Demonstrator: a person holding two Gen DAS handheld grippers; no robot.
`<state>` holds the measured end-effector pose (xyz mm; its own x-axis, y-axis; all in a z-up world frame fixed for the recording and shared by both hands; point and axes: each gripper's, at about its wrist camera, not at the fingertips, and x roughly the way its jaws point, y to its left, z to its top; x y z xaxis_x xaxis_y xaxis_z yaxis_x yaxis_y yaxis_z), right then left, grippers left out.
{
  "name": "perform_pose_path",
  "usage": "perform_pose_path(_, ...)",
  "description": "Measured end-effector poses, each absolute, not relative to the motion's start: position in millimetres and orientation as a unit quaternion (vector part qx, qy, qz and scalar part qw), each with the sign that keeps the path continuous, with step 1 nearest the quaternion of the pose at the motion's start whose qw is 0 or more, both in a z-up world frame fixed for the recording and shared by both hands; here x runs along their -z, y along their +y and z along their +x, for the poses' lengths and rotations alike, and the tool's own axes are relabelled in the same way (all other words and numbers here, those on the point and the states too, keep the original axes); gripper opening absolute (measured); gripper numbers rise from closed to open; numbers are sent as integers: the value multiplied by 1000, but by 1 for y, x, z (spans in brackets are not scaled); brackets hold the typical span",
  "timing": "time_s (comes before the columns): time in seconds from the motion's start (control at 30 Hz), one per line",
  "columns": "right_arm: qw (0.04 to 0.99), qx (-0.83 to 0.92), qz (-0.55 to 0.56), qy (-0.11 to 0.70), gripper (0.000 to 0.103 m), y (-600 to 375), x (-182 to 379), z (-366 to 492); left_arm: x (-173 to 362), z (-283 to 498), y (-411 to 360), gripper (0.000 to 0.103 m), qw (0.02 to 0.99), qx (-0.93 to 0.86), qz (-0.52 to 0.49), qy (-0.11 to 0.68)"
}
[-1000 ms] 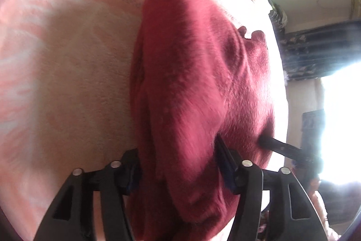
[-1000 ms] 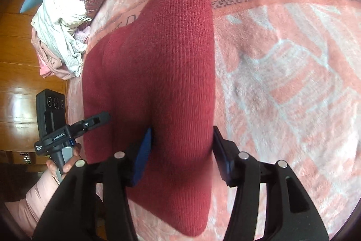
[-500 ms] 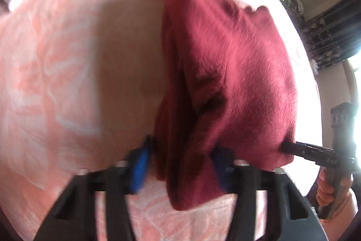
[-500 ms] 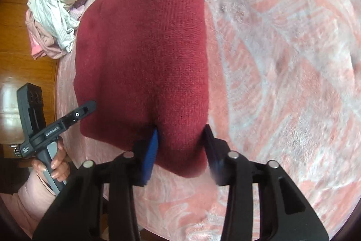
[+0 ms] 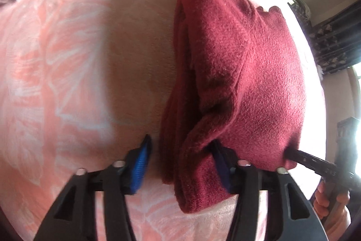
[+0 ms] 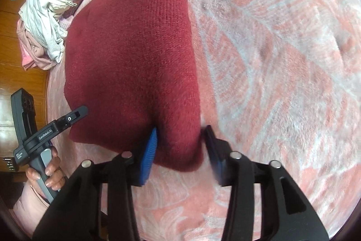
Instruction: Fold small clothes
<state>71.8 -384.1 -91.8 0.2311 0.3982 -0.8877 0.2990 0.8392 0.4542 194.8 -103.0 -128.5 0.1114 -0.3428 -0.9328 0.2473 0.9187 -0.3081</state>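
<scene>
Pink blanket point(image 6: 282, 60) with pale leaf patterns covers the bed. On it lies a maroon fleece garment point(image 6: 135, 55), folded into a thick, fuzzy wedge with a ribbed far end. Left tongs point(image 5: 180, 162) have just been opening, blue pad clear of the garment's near corner. Right tongs point(image 6: 180, 150) have likewise just opened, straddling the other corner without pinching.
</scene>
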Motion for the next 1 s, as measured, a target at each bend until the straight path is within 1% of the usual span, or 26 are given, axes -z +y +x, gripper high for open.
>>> perform_pose_path(0.03, 734, -27, 281, 617, 45, -383, 88, 69, 124, 191, -103, 68, 751, 190, -27, 632)
perform_pose_path(0.07, 737, -14, 275, 618, 48, -381, 84, 63, 120, 188, -102, 71, 756, 184, -18, 627)
perform_pose_path(0.13, 745, 0, 259, 615, 50, -381, 76, 54, 112, 179, -99, 76, 765, 170, 0, 621)
perform_pose_path(0.23, 757, 17, 224, 613, 53, -372, 64, 42, 102, 167, -93, 82, 773, 151, 8, 616)
perform_pose_path(0.33, 768, 25, 200, 608, 53, -364, 53, 34, 96, 156, -88, 82, 773, 138, 16, 619)
perform_pose_path(0.57, 788, 30, 177, 589, 64, -347, 29, 29, 76, 138, -82, 84, 777, 123, 34, 617)
perform_pose_path(0.8, 793, 25, 170, 584, 65, -333, 14, 21, 58, 122, -87, 87, 787, 115, 54, 604)
perform_pose_path(1.0, 796, 26, 172, 580, 76, -328, 1, 8, 47, 112, -88, 87, 790, 117, 57, 599)
